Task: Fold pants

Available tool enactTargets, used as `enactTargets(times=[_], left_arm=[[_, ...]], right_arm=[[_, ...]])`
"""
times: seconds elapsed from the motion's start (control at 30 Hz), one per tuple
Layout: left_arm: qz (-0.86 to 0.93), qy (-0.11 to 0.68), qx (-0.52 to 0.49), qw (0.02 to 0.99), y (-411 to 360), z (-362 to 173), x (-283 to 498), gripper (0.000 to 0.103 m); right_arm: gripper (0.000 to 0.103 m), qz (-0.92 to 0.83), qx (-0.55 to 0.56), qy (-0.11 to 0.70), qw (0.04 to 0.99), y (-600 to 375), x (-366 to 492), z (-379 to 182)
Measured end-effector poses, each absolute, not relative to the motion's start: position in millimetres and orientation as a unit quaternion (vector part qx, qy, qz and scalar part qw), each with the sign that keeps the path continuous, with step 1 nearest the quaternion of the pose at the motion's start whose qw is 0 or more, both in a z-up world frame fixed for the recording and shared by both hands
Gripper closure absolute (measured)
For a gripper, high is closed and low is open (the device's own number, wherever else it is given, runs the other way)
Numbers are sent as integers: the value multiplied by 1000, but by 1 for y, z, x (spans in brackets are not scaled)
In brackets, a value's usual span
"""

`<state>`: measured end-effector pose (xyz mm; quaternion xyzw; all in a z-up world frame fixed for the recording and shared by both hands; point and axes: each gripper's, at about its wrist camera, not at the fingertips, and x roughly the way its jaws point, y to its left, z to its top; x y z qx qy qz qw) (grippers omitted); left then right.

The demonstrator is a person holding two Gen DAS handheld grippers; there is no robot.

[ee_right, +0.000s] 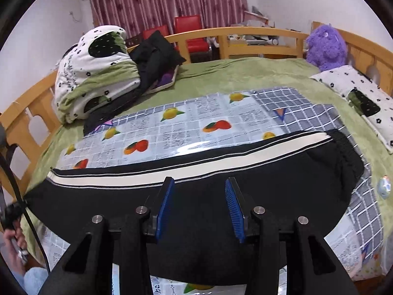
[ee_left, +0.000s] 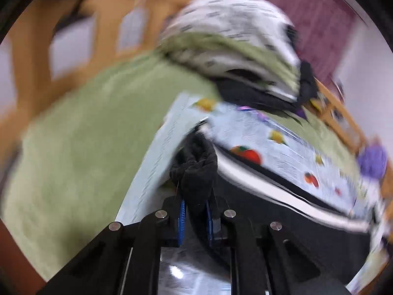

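The pants (ee_right: 196, 196) are laid lengthwise on the fruit-print sheet (ee_right: 172, 127). The cuff end is pinched in the left gripper (ee_left: 195, 204); the right gripper (ee_right: 200, 206) hovers released above them. The cuff should be carried level towards the waistband, kept taut.
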<state>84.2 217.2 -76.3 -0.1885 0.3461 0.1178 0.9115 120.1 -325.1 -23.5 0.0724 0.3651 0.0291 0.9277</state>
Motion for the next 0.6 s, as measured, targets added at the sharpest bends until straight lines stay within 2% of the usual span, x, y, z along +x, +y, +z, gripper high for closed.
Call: enactTargets(times=[0.13,0.3,0.47,0.6], left_arm=[[81,340,-103,931,148,-13,105,90],[37,324,-23,945,37,17,118,91],[-15,332,5,943,-69,-7,127,91],[-83,367,-13,926,-141,-55,131,91]], right_arm=[[60,42,88,358,928,-331,121,-40],[60,45,103,357,927,-364,124,-66],[60,36,172,403,898,-416,124,-102],[60,-1,175,384,907,-450,110,-105]])
